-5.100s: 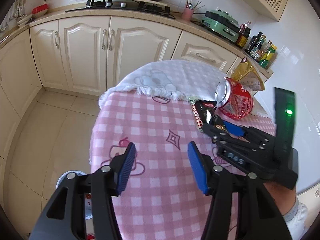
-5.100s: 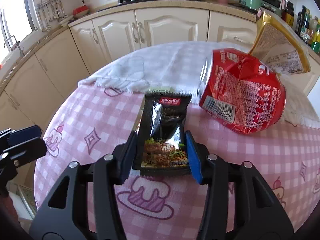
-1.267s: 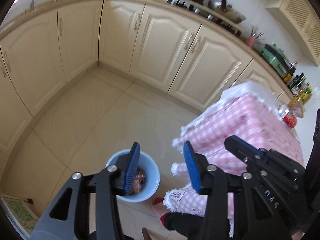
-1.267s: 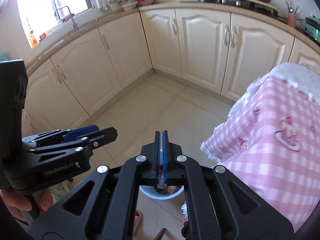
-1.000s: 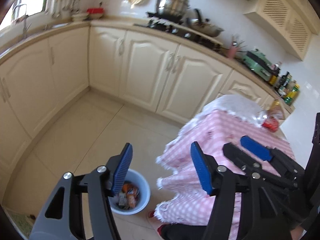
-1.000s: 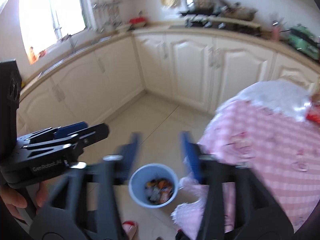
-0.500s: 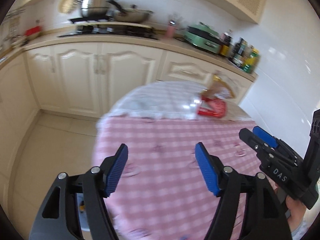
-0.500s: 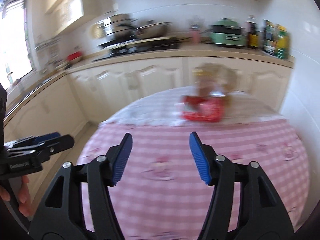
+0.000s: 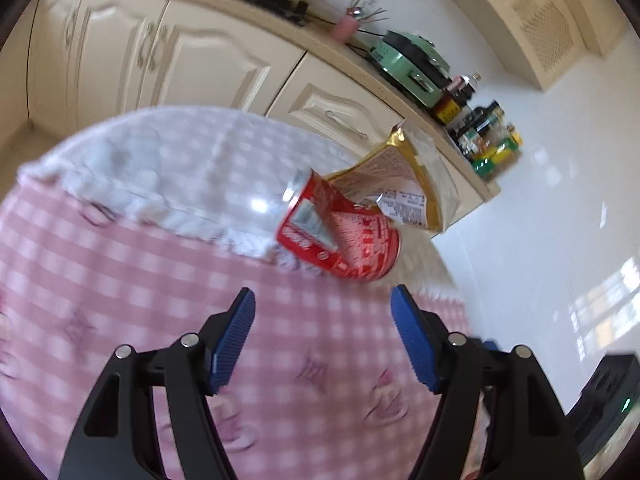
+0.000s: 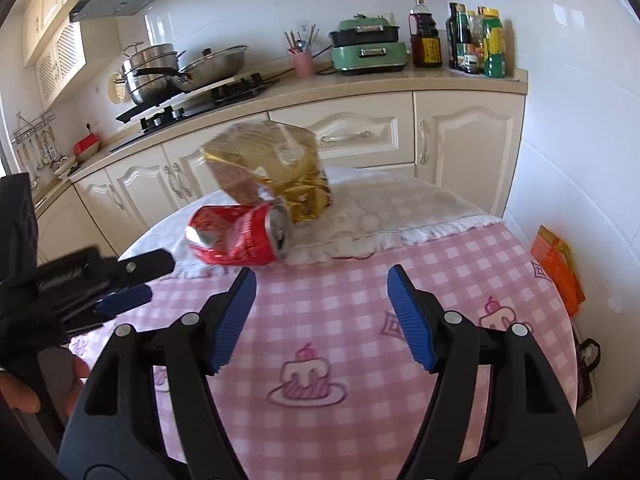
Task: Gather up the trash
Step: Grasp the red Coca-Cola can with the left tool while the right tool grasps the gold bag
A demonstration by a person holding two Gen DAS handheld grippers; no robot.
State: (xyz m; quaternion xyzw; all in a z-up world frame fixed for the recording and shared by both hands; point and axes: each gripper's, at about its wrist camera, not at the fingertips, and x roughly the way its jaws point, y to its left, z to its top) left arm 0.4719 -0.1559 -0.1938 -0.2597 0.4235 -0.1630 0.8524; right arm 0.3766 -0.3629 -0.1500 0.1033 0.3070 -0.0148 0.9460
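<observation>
While both our grippers hung over the table (image 10: pixel 460 256) with nothing in them, we judged the can (image 10: pixel 240 240) the likeliest thing to give us trouble. Our left gripper (image 9: pixel 322 336) was spread wide with the can lying on its side just ahead of its pads (image 9: pixel 234 336); our right gripper (image 10: pixel 322 312) was equally wide apart, a little farther back and aimed between the can and the bare cloth. The can was crushed and dented, so we expected a slanted squeeze to skid off the metal and send it rolling toward the table edge. The gold bag (image 10: pixel 272 168) stood touching the can from behind, torn open at the top; a careless push on the can could have toppled it, and whatever crumbs remained might have spilled, though we could not see inside it. We also risked snagging the white fringed cloth (image 10: pixel 400 208) under both pieces of trash. No bin showed in either view, so anything lifted faced a carry off the table. On the counter, a pink cup (image 10: pixel 303 62) held utensils, and bottles (image 10: pixel 476 40) stood at the far end.
</observation>
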